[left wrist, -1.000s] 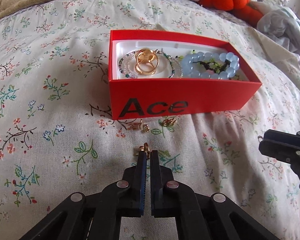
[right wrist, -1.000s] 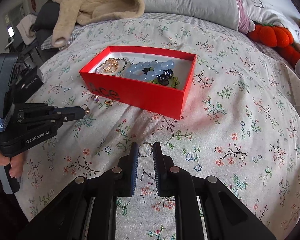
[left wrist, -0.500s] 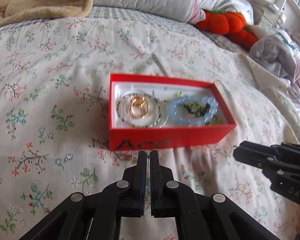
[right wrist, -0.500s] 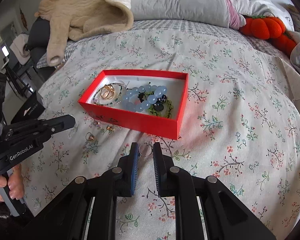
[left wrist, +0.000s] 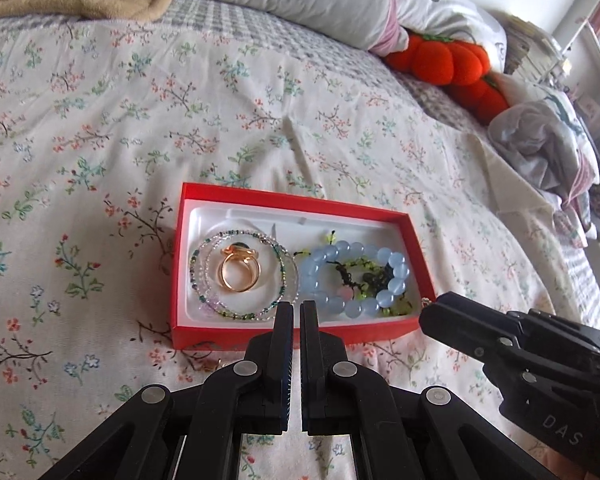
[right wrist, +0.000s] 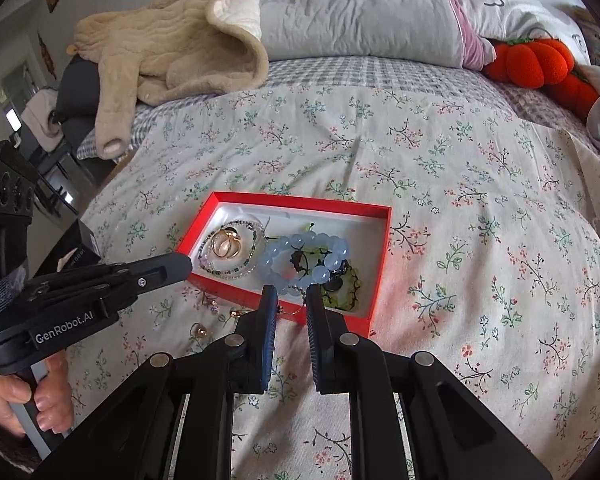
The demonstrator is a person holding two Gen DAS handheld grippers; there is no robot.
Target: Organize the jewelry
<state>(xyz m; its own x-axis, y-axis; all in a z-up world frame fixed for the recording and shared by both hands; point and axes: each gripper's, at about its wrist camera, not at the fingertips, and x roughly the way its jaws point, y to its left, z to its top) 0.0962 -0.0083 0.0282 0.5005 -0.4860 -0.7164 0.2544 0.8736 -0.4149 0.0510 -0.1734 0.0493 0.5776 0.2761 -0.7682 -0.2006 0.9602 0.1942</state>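
"GenRobot.AI" on left gripper (right wrist: pixel 182 266) body, "DAS" on right gripper (left wrist: pixel 430 314) body

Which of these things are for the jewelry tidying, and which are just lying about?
For the job: red box, gold ring, blue bracelet, loose earrings, thin hoop in the right tongs.

Lying about: beige garment, pillow, pumpkin plush.
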